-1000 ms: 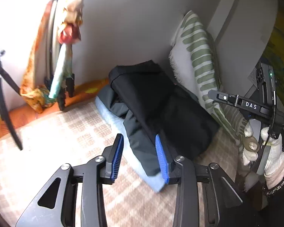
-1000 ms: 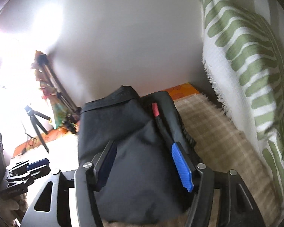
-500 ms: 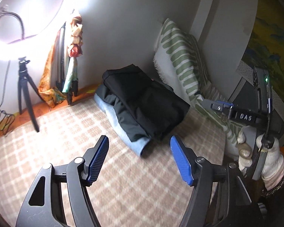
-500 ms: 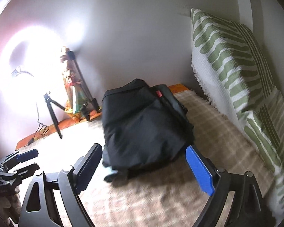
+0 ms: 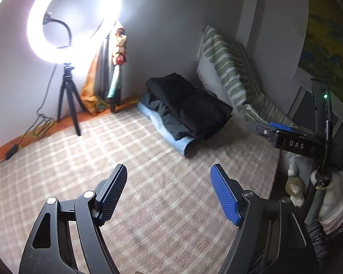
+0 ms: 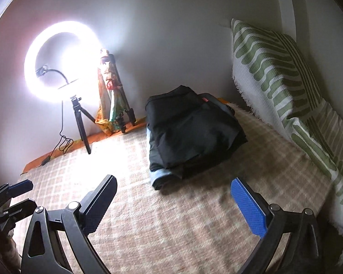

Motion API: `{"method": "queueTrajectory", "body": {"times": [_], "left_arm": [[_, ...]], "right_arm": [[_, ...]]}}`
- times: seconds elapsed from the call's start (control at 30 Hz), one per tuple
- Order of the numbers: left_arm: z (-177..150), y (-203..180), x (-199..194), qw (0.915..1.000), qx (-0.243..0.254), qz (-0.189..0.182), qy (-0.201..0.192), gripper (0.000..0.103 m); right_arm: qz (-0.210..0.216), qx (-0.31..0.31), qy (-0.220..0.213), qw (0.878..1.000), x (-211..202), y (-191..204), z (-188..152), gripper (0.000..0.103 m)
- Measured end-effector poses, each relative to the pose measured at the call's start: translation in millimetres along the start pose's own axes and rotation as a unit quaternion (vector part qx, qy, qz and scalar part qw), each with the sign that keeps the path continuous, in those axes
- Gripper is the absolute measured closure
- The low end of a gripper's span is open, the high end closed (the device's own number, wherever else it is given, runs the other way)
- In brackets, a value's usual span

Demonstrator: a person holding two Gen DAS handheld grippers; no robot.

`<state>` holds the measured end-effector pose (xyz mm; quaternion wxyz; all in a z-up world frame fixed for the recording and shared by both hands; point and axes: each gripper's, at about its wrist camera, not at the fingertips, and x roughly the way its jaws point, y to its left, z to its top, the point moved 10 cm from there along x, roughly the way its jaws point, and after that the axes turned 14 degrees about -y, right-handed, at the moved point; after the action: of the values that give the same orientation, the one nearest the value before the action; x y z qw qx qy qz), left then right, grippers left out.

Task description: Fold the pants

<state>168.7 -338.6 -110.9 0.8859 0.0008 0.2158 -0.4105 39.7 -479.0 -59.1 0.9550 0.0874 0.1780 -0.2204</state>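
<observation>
Folded black pants (image 5: 189, 107) (image 6: 189, 130) lie on top of a stack of folded clothes, with a light blue garment (image 5: 171, 134) at the bottom, on the checked beige bed cover (image 5: 125, 159) near the far wall. My left gripper (image 5: 169, 185) hovers well back from the stack, its jaws opening with nothing between them. My right gripper (image 6: 173, 196) is likewise back from the stack, jaws opening wide and empty. The right gripper also shows at the right edge of the left wrist view (image 5: 285, 134), held by a gloved hand (image 5: 331, 194).
A lit ring light on a tripod (image 5: 68, 86) (image 6: 80, 118) stands at the far left with a trailing cable (image 5: 34, 125). Colourful cloth (image 5: 116, 68) hangs by the wall. A green-striped white pillow (image 5: 226, 73) (image 6: 276, 75) leans against the right wall beside the stack.
Both grippers have pulled back from the stack of clothes and opened wider. The black pants now lie free on the stack, and the ring light has come into view.
</observation>
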Motion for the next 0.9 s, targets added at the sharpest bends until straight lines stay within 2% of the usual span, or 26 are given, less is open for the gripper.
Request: {"method": "queueTrajectory", "body": {"times": [0.37,0.6,0.73,0.9], "left_arm": [[-22,12,-23,0.9991,-0.019,0.025,-0.03,0.028],[-28,15,-24,0.9991,-0.006,0.034,-0.024,0.027],[-30,17,-29,0.9987,0.003,0.043,-0.029,0.022],[-29,23,-30,0.9976,0.004,0.062,-0.031,0.019]], "right_arm": [[0.0,-0.027,-0.02,0.999,-10,25,-11,0.0],[-0.009,-0.047,-0.044,0.998,-14,34,-7,0.0],[-0.004,-0.05,-0.039,0.998,-9,35,-15,0.0],[-0.012,-0.066,-0.033,0.997,-3,31,-24,0.0]]}}
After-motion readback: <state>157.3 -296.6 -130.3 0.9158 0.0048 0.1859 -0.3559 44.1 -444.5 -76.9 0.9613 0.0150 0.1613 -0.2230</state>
